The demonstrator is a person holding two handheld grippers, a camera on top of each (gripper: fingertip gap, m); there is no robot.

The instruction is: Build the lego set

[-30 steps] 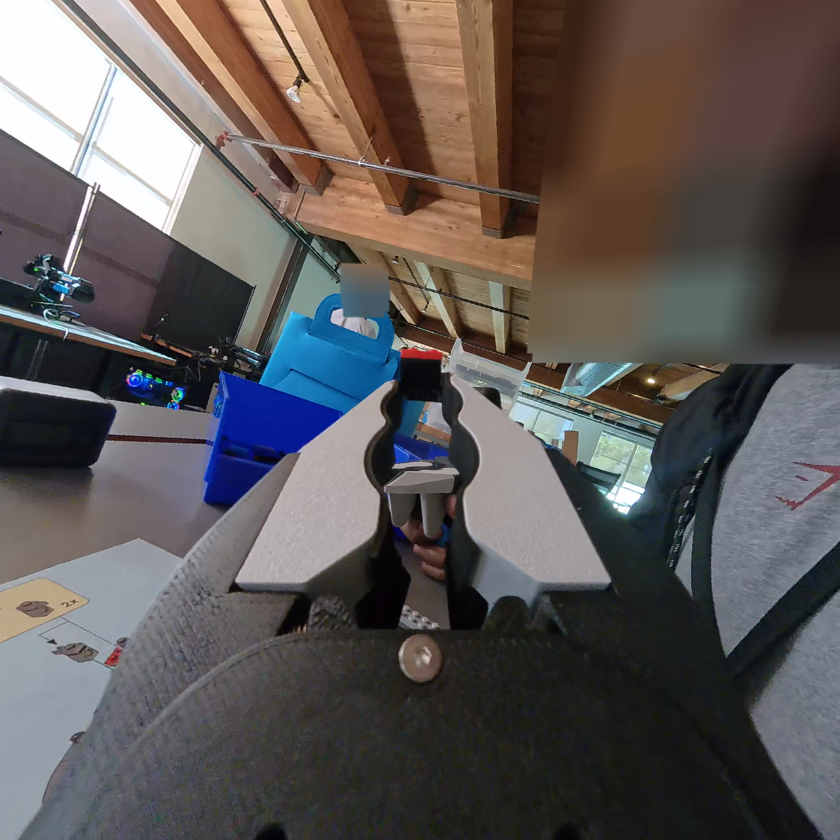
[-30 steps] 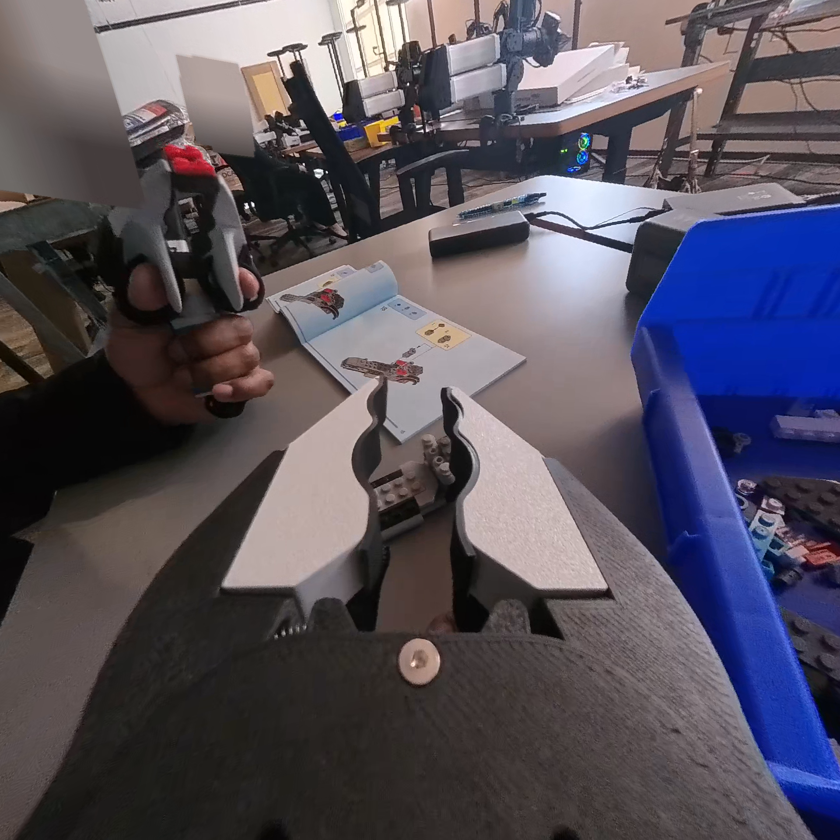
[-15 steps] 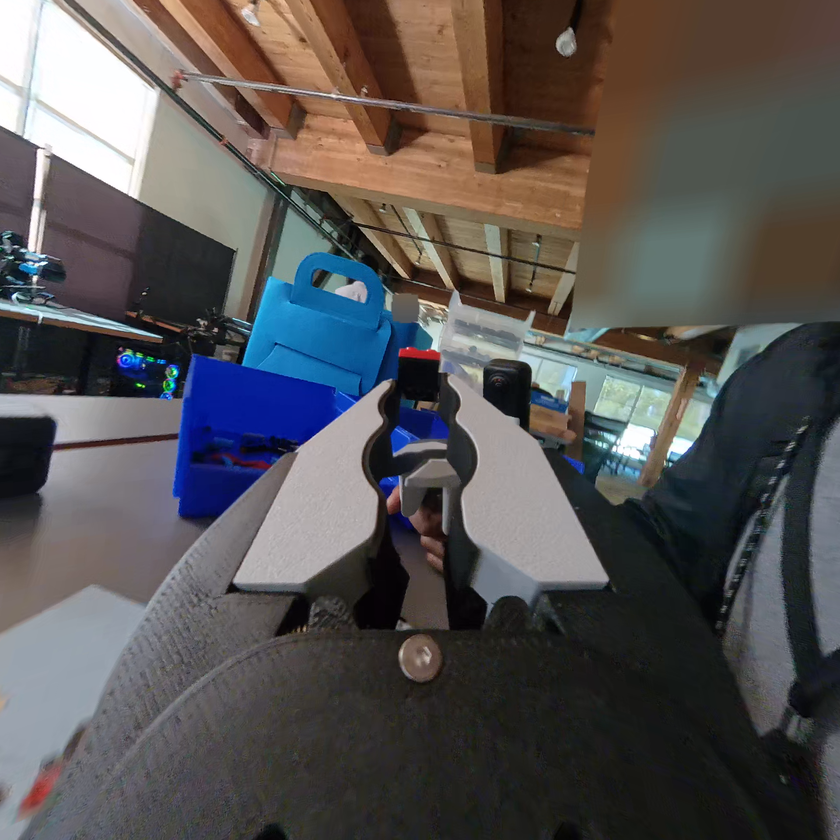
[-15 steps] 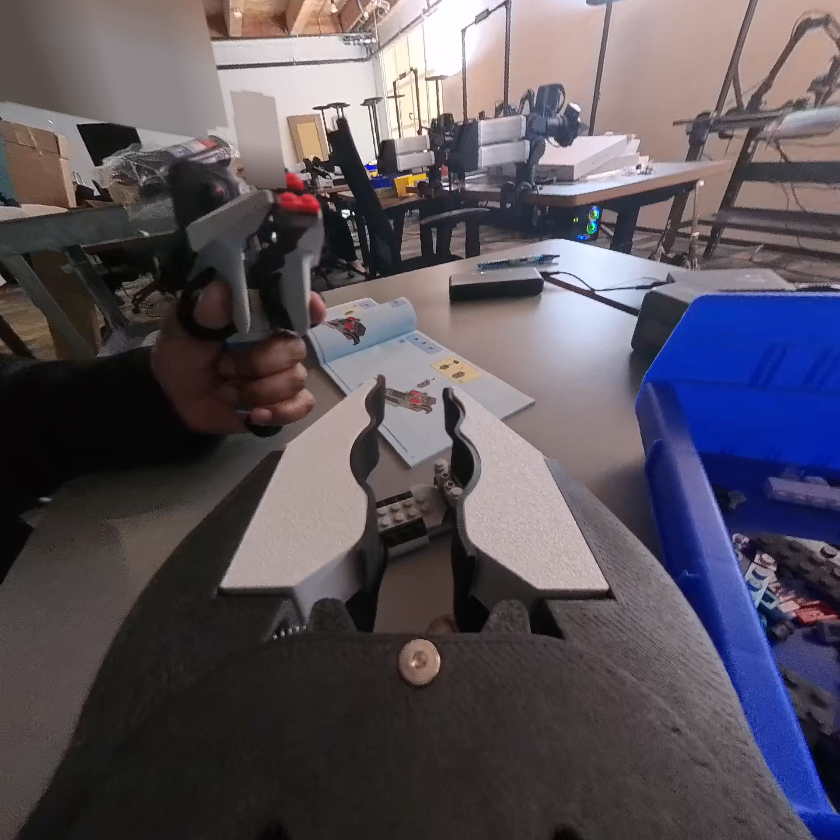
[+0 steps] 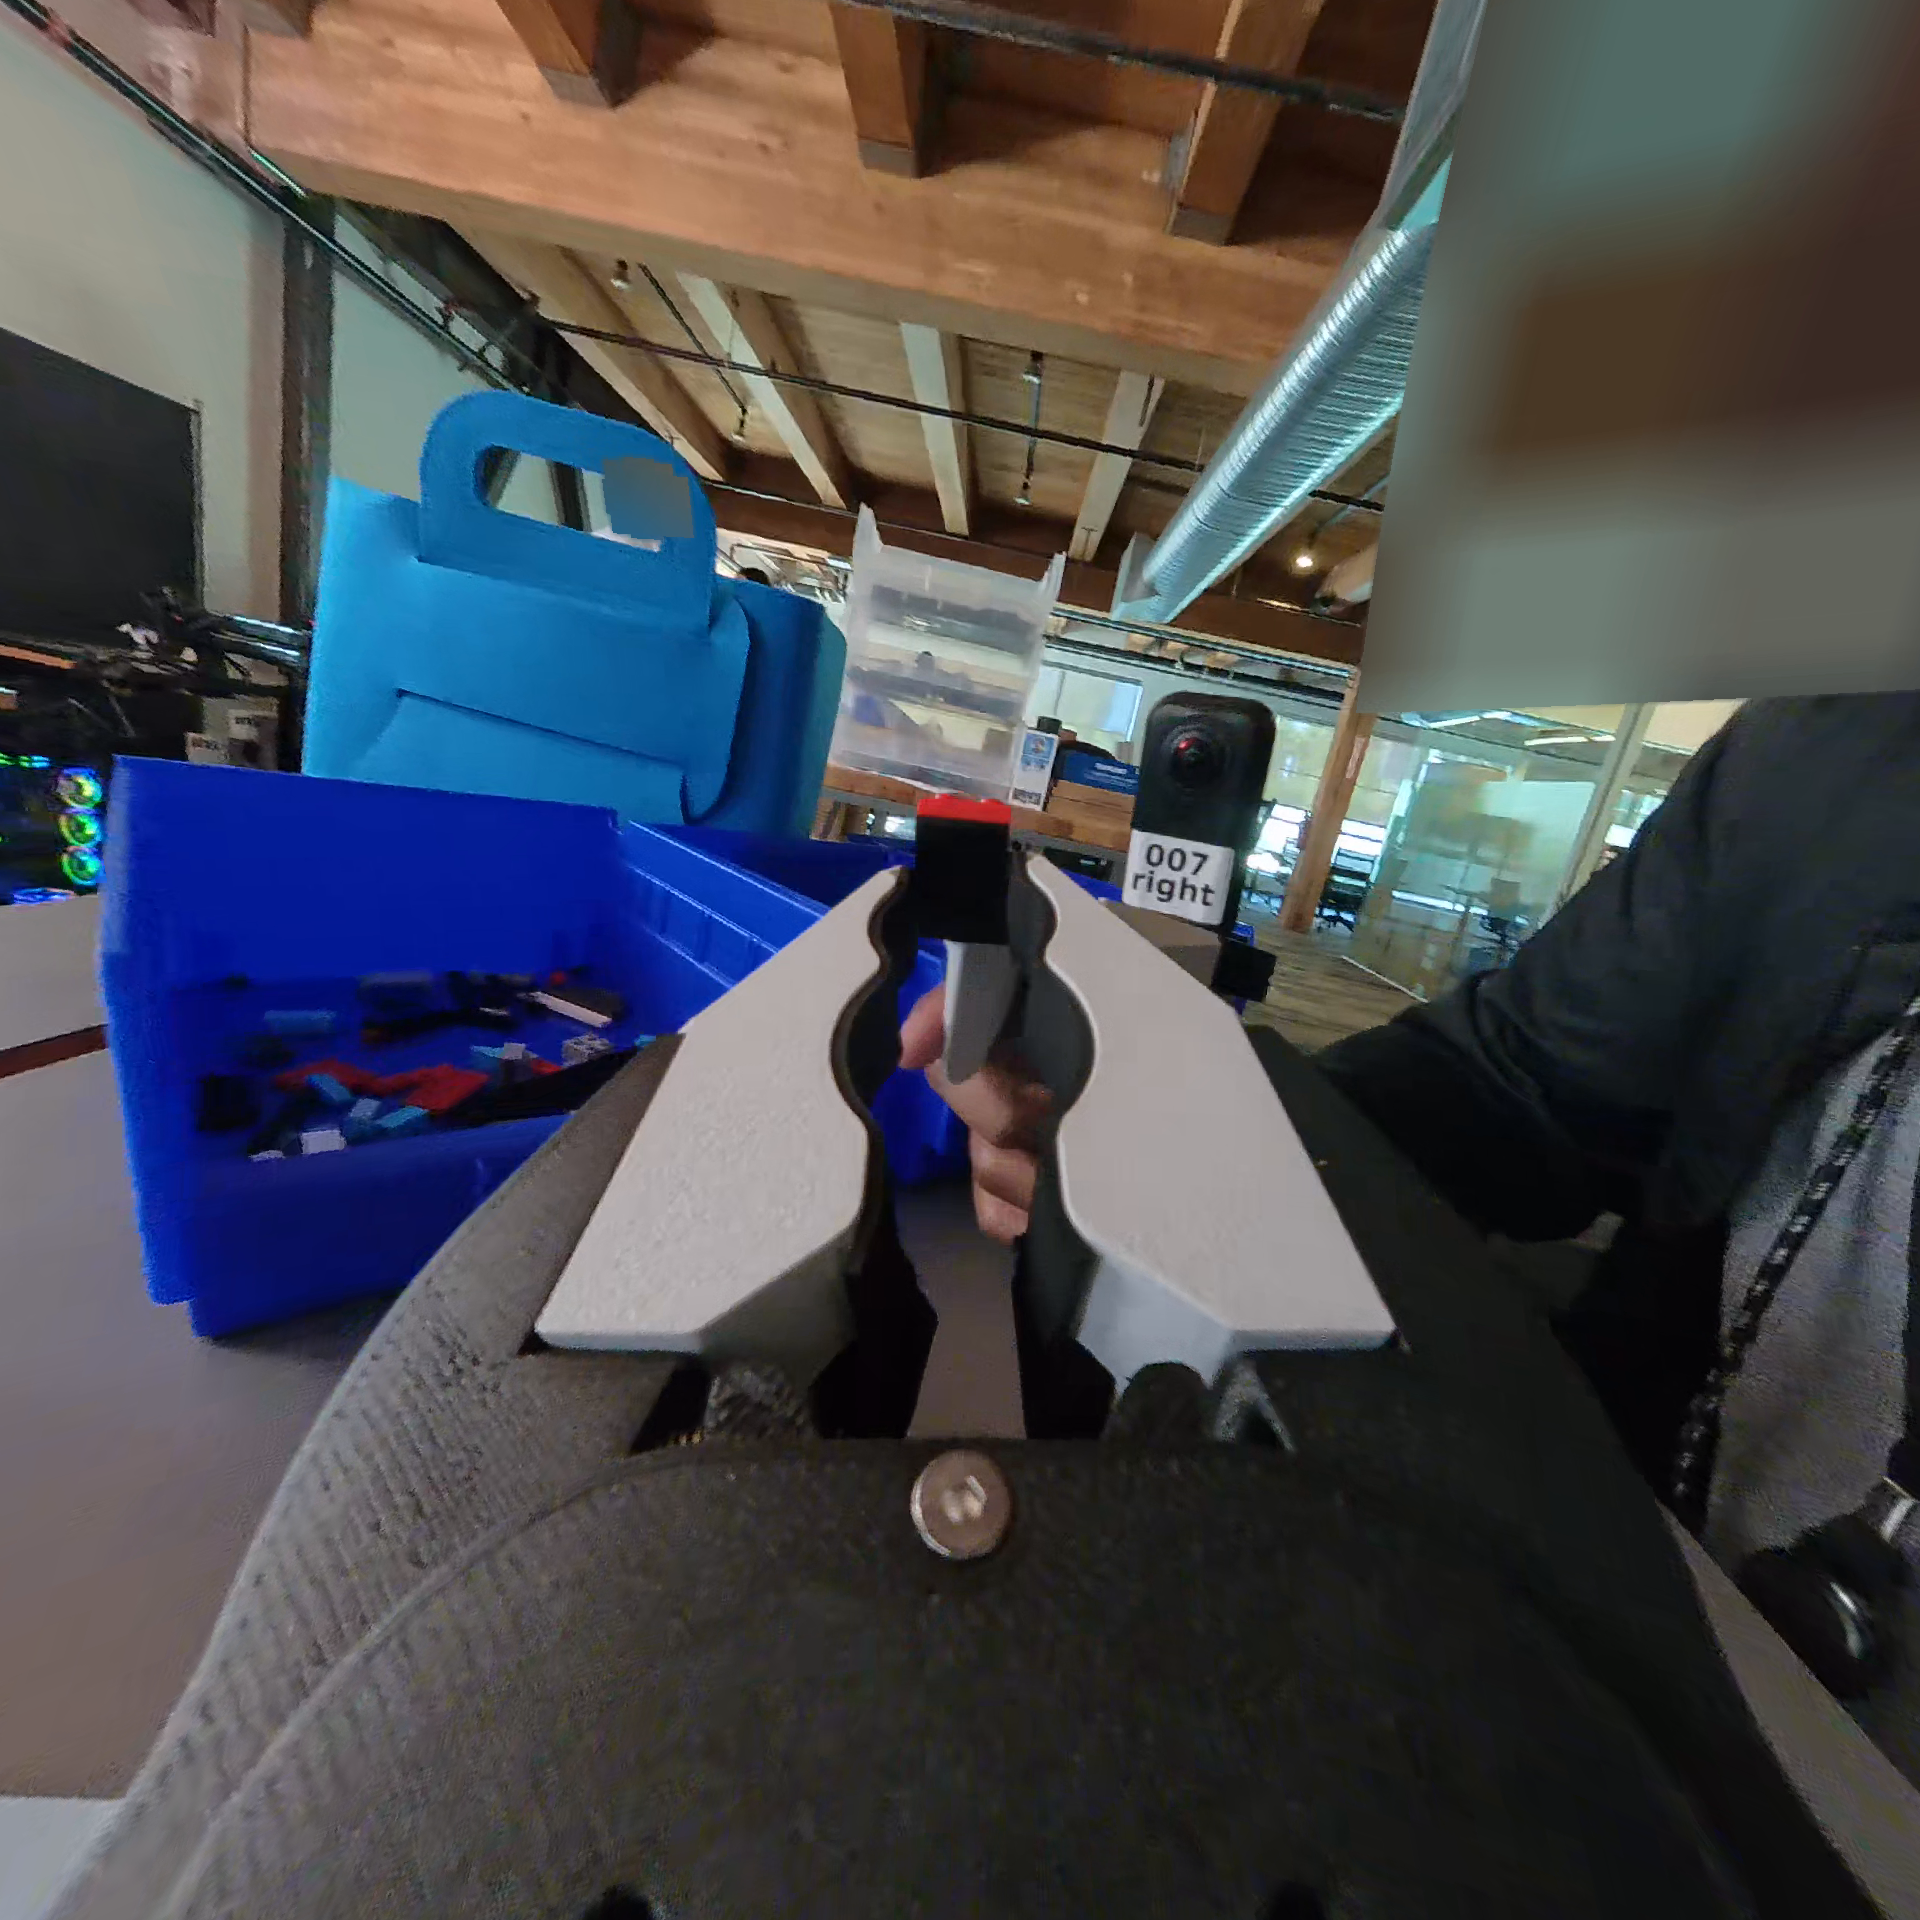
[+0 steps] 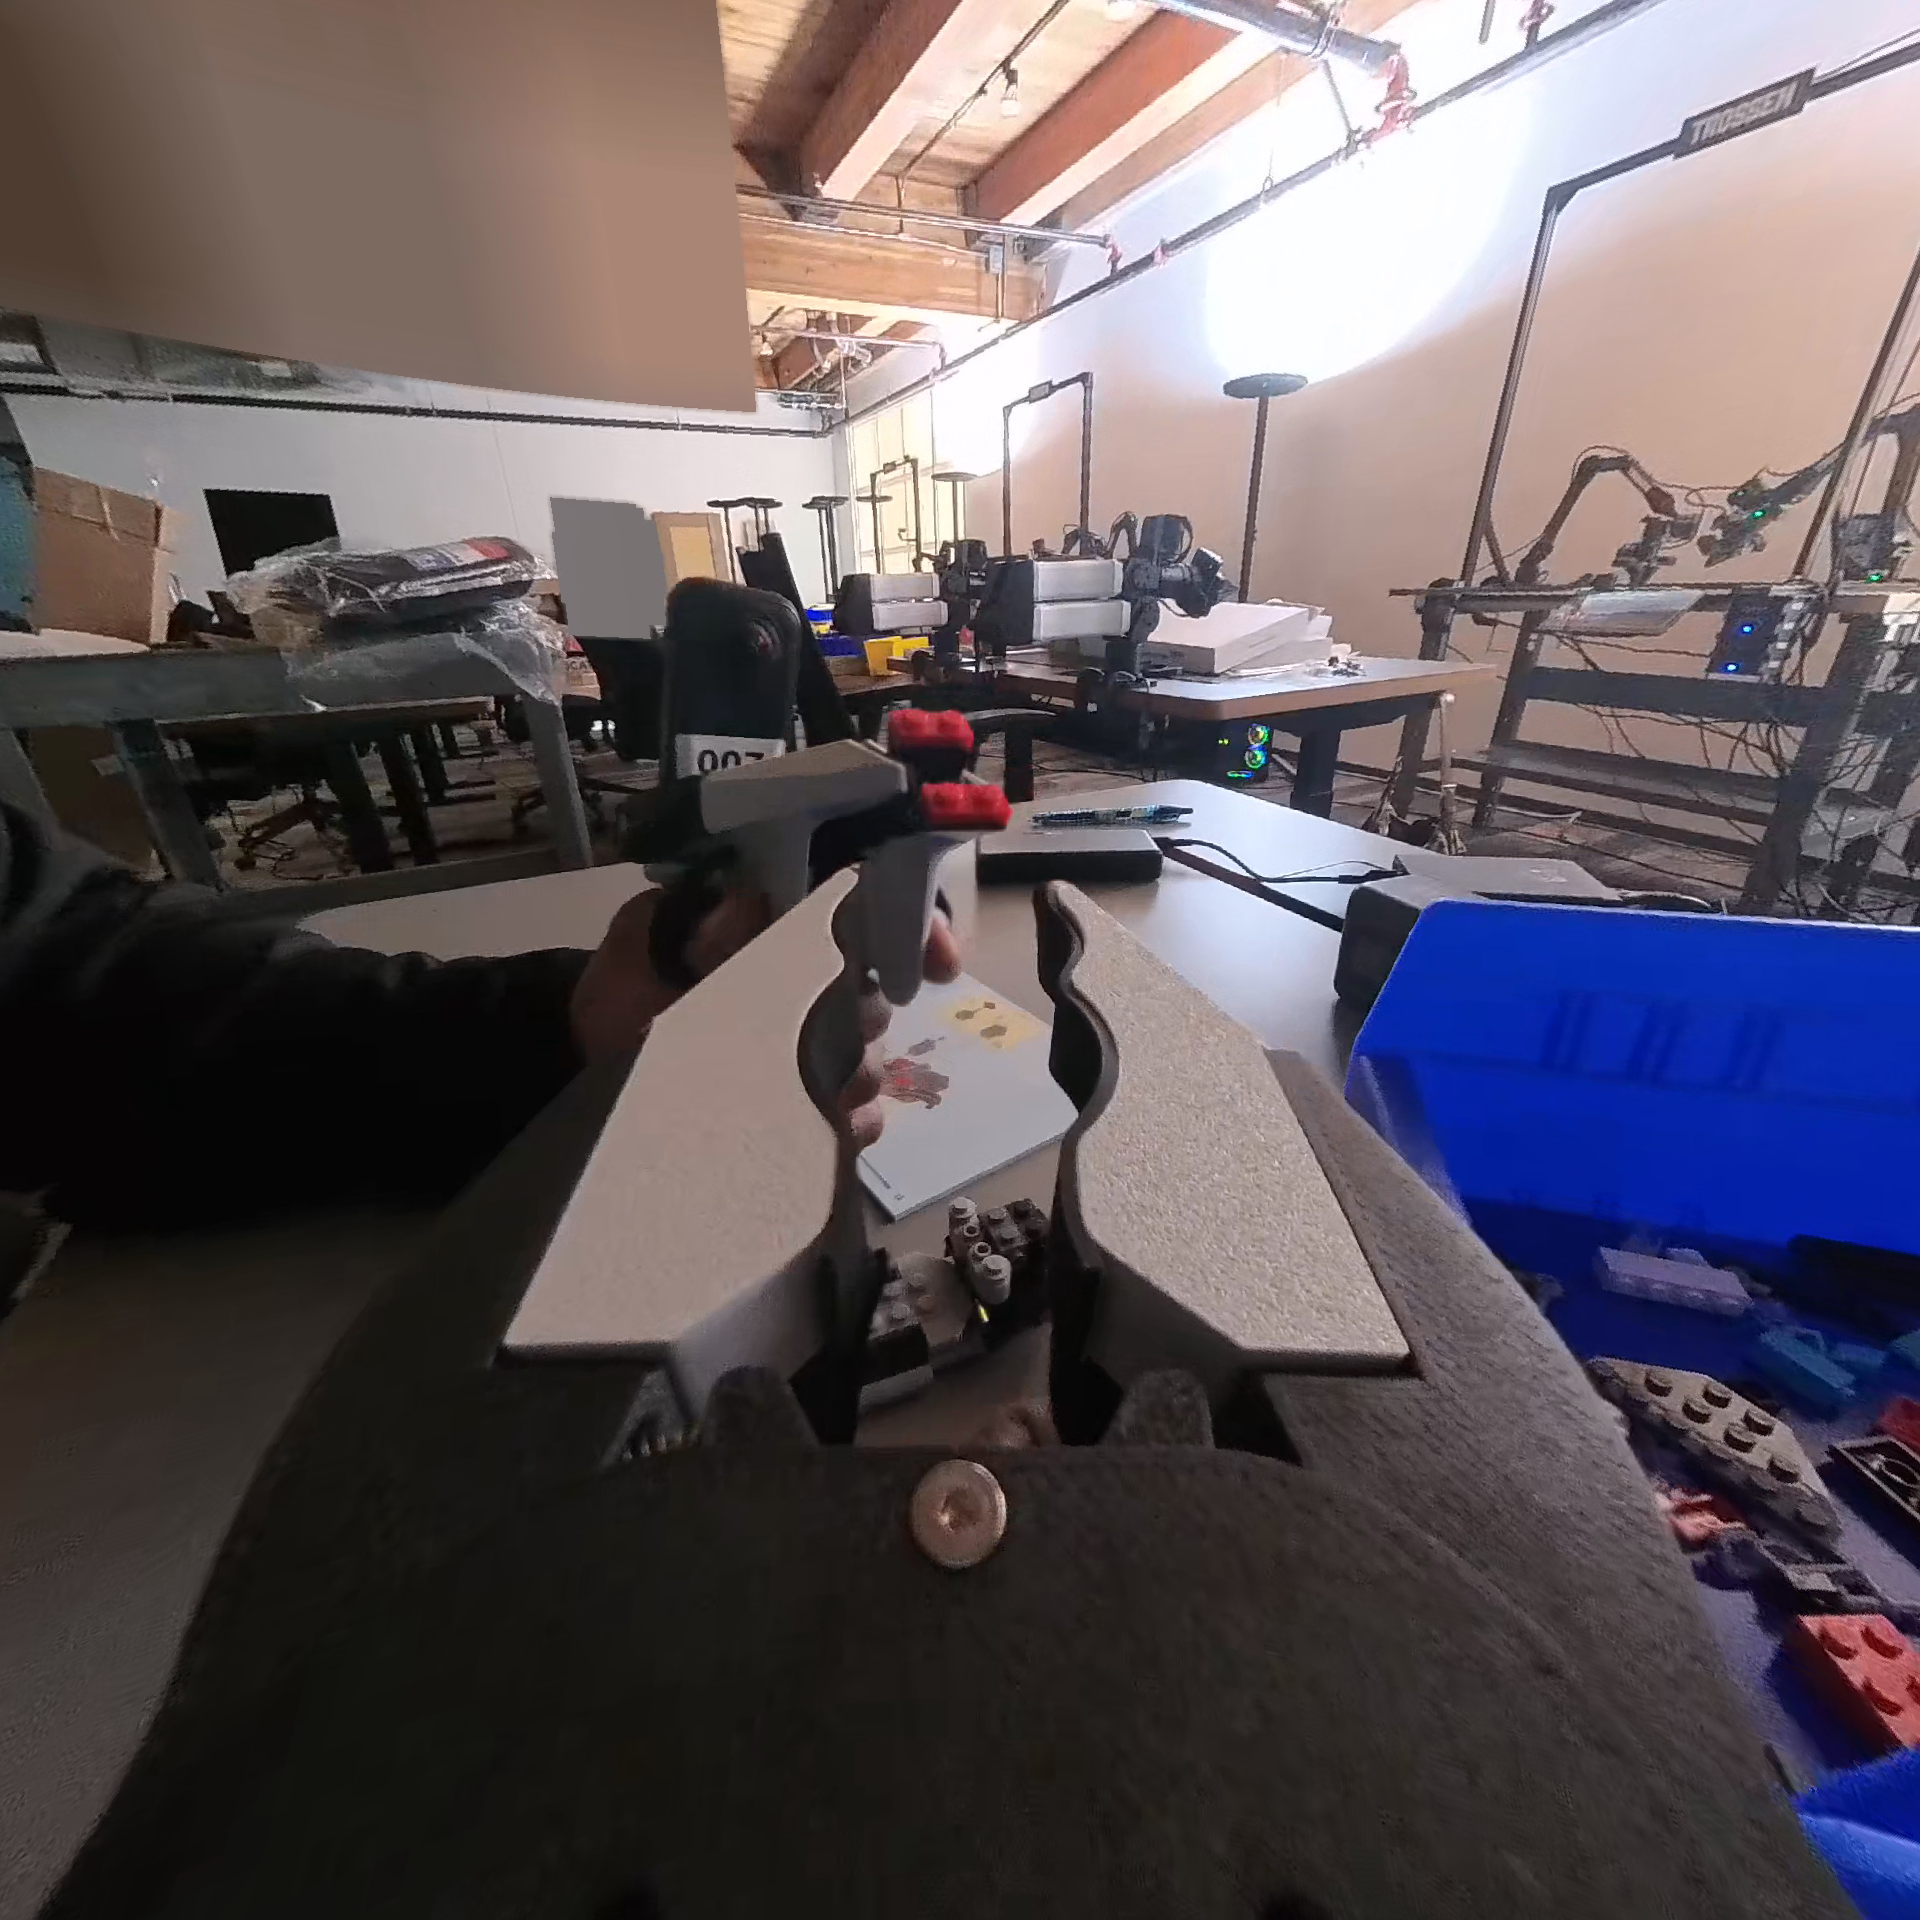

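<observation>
Your left gripper [image 5: 961,914] pinches black-red piece [image 5: 963,871], raised for mating. Your right gripper [image 6: 945,914] gapes empty above grey build [image 6: 961,1283] on table [image 6: 260,1403], left of blue bin [image 6: 1621,1049], likely ready to steady it.

Bare table [image 6: 260,1382] was seen at nine o'clock of the right gripper [image 6: 940,904], leaving passage there. At three o'clock the way was blocked by the blue bin [image 6: 1621,1081]. At twelve o'clock the left gripper [image 6: 914,821] was held close ahead, and a small lego assembly [image 6: 966,1278] lay on the table between the right fingers [image 6: 1195,1174].
</observation>
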